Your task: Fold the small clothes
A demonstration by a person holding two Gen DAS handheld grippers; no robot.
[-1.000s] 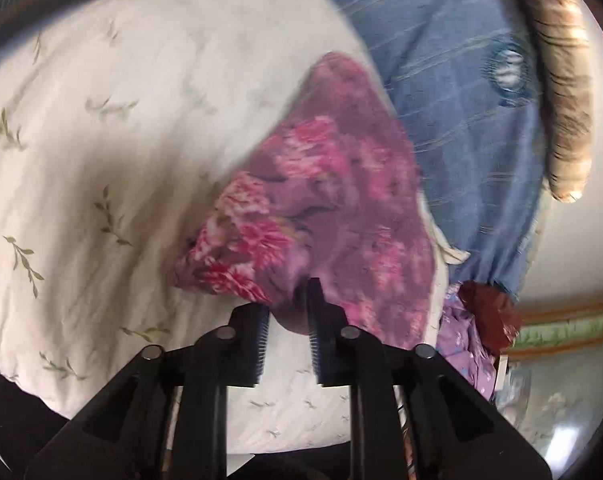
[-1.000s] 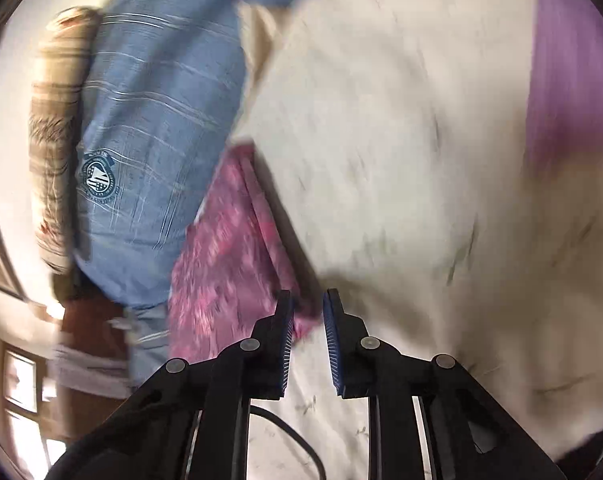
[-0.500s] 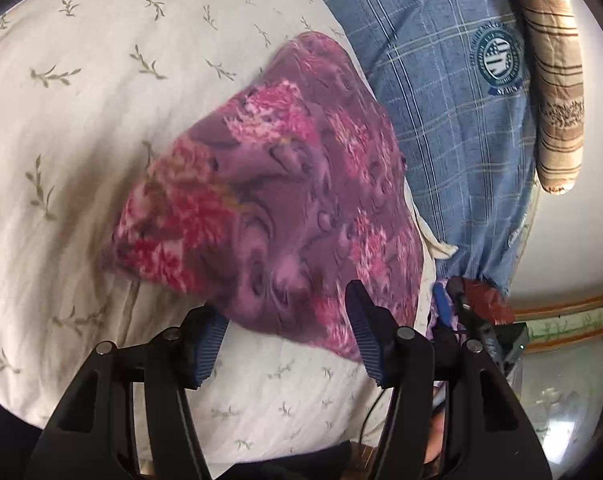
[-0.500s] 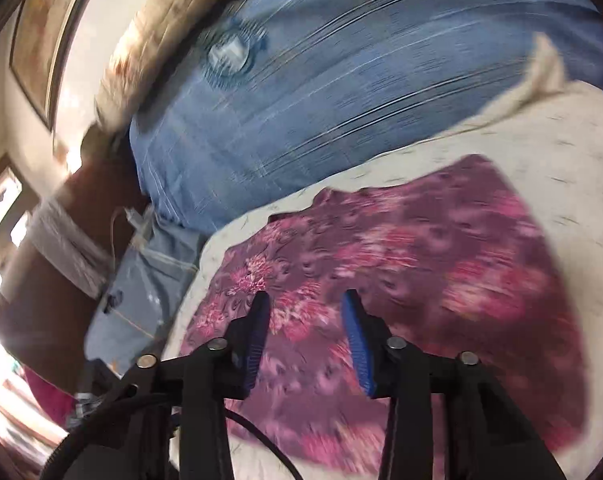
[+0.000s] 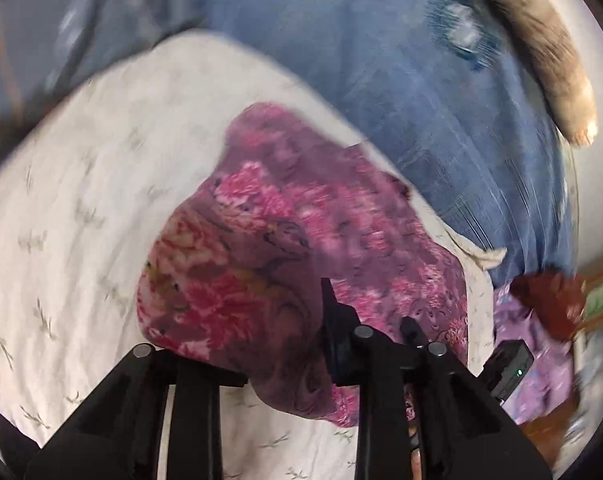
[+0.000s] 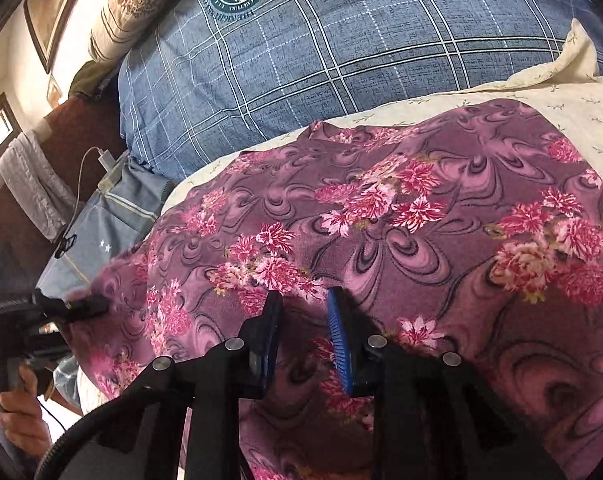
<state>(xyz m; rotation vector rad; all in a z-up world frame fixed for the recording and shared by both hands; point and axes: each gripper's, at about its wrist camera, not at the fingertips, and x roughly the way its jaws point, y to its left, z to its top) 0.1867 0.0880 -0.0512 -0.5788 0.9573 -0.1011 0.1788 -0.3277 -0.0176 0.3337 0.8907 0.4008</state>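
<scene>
A purple floral garment lies spread on a cream leaf-print cloth. In the left wrist view the same garment is bunched, and a fold of it drapes over my left gripper, hiding the left finger; only the right finger shows. In the right wrist view the left gripper's tip touches the garment's left edge. My right gripper hovers over the garment's near part with its jaws apart and nothing between the blue pads.
A blue plaid bedcover with a round badge lies behind the cream cloth. A striped bolster lies beyond it. A charger and cable sit at the left. More clothes lie at the right.
The left gripper, open half a second ago, has closed in on the garment's edge and lifted a fold. The right gripper has moved in over the garment and stays open.
</scene>
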